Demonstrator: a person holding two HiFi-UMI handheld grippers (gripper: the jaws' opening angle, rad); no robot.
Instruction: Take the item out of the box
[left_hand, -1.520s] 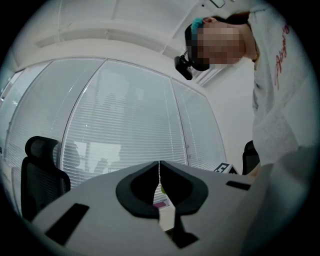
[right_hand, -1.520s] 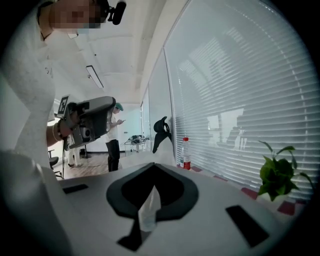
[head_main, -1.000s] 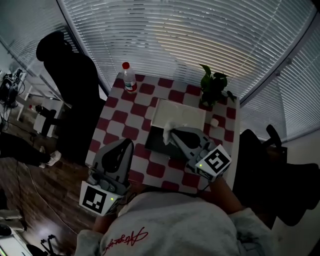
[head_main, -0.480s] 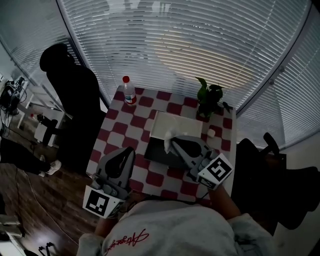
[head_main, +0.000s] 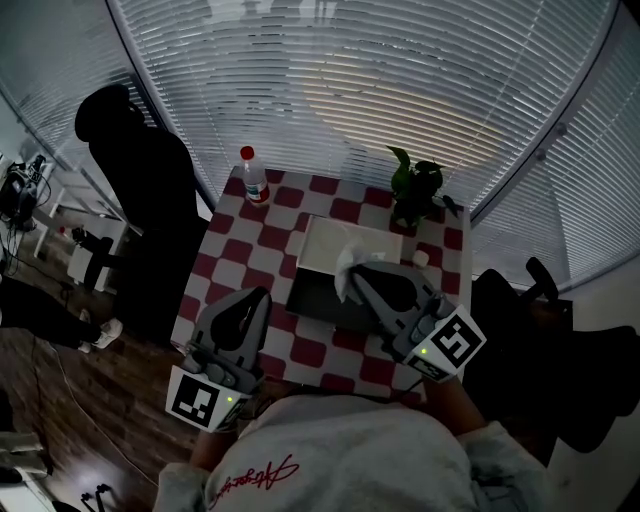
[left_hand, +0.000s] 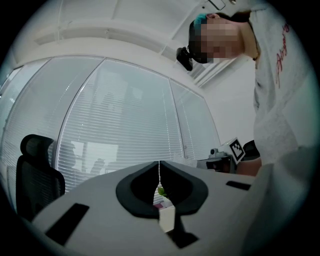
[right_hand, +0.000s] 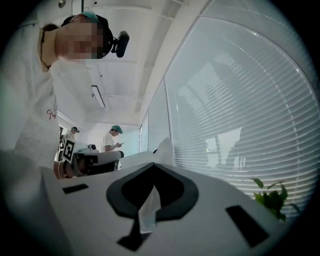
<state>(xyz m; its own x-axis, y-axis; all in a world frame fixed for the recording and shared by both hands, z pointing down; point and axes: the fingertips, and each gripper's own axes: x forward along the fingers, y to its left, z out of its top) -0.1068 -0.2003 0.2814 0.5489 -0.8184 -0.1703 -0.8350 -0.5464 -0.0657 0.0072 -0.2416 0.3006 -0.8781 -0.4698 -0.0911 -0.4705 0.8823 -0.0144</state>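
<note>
A dark open box (head_main: 318, 304) with a white lid or flap (head_main: 345, 243) behind it sits mid-table on the red-and-white checked cloth (head_main: 262, 238). My right gripper (head_main: 352, 277) hovers over the box's right side, shut on a crumpled white tissue-like item (head_main: 349, 260) that sticks up from its tips. In the right gripper view the thin white sheet (right_hand: 148, 209) is pinched between the closed jaws of that gripper (right_hand: 153, 164). My left gripper (head_main: 259, 297) is at the table's near left, left of the box. It is shut and empty (left_hand: 159, 162).
A clear bottle with a red cap (head_main: 253, 177) stands at the far left corner and a potted plant (head_main: 414, 188) at the far right. A small white object (head_main: 421, 259) lies by the box. A person in dark clothes (head_main: 140, 190) stands left of the table, with a dark chair (head_main: 535, 330) on the right.
My right gripper has risen with the white item, drawing it up from the box. The left gripper has stayed where it was.
</note>
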